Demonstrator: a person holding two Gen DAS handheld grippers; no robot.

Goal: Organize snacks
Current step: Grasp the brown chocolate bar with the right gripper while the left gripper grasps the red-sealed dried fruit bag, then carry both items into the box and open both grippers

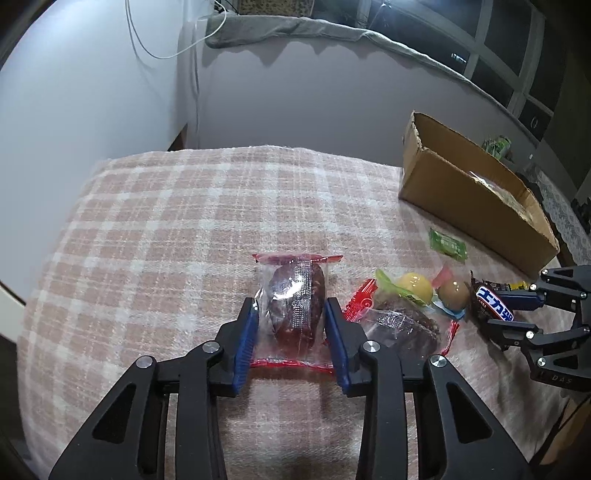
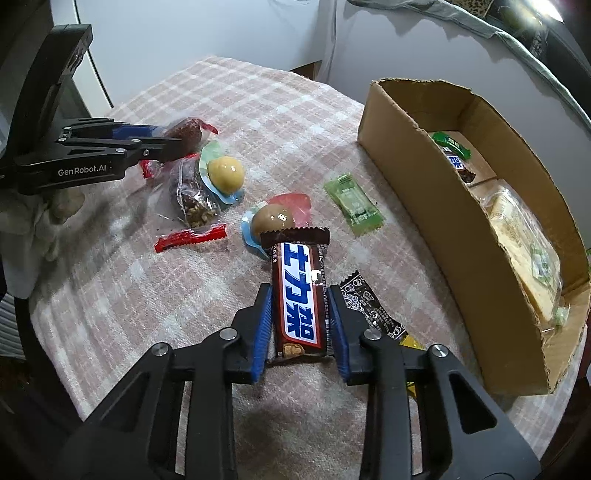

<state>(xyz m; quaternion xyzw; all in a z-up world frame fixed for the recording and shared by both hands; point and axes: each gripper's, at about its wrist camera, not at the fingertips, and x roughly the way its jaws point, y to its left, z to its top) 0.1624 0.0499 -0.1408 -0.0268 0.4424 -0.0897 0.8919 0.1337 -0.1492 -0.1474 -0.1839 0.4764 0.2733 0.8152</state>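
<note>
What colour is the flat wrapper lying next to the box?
Green flat wrapper, clearest in the right wrist view.

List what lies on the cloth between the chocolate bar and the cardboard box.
In the right wrist view, a green packet and a black wrapper lie between the chocolate bar and the cardboard box.

Home — plaid blanket [image 1: 166, 221], grey towel [image 1: 295, 27].

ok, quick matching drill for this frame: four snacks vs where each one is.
Things:
1. chocolate bar
2. clear date packet
3. green sachet
4. yellow cake pack

Places:
A. inside the cardboard box
B. between the left gripper fingers
C. loose on the checked cloth near the box
D. between the right gripper fingers

Pairs: 1-D, 2-B, 3-C, 4-A
</note>
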